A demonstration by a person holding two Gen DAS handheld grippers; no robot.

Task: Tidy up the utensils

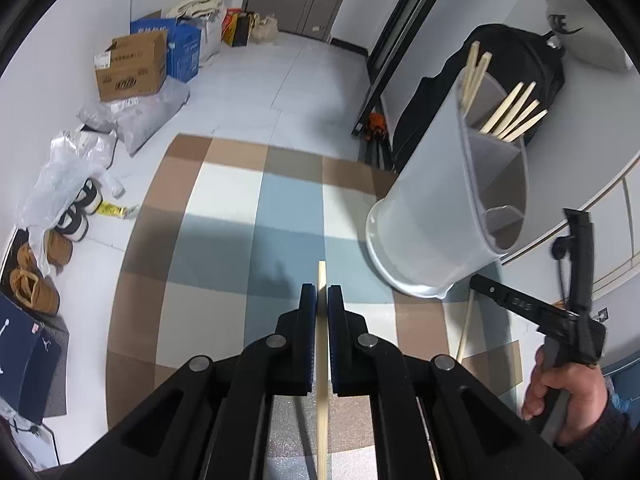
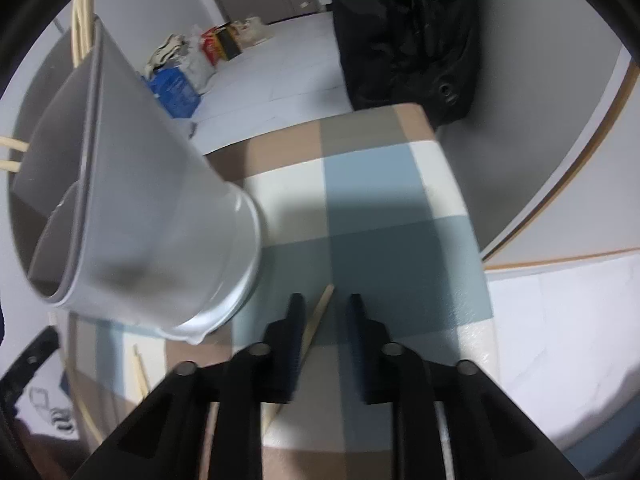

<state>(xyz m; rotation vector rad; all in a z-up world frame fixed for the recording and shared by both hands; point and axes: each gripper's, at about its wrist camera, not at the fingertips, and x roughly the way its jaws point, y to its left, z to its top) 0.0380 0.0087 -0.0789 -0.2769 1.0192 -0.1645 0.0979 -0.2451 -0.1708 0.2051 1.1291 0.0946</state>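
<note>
1. The checked cloth (image 1: 248,208) covers the worktop, and everything in the job sits on it.
2. The grey holder (image 1: 444,200) stands on the cloth. It is the landmark here. It has walls inside that split it into parts, so each kind of utensil can have its own spot.
3. Some wooden sticks (image 1: 514,114) already stand inside the holder, poking out of the top.
4. The left tool (image 1: 322,300) is to the left of the holder. It is pinched shut on one chopstick (image 1: 321,380). The stick points forward, I think so it can go into the holder end first.
5. The right tool (image 2: 323,308) is just to the right of the holder, with its fingers partly apart. Another chopstick (image 2: 316,320) lies on the cloth between them, not squeezed yet.
6. Two more loose sticks (image 2: 140,372) lie on the cloth close in front of the holder.
</note>
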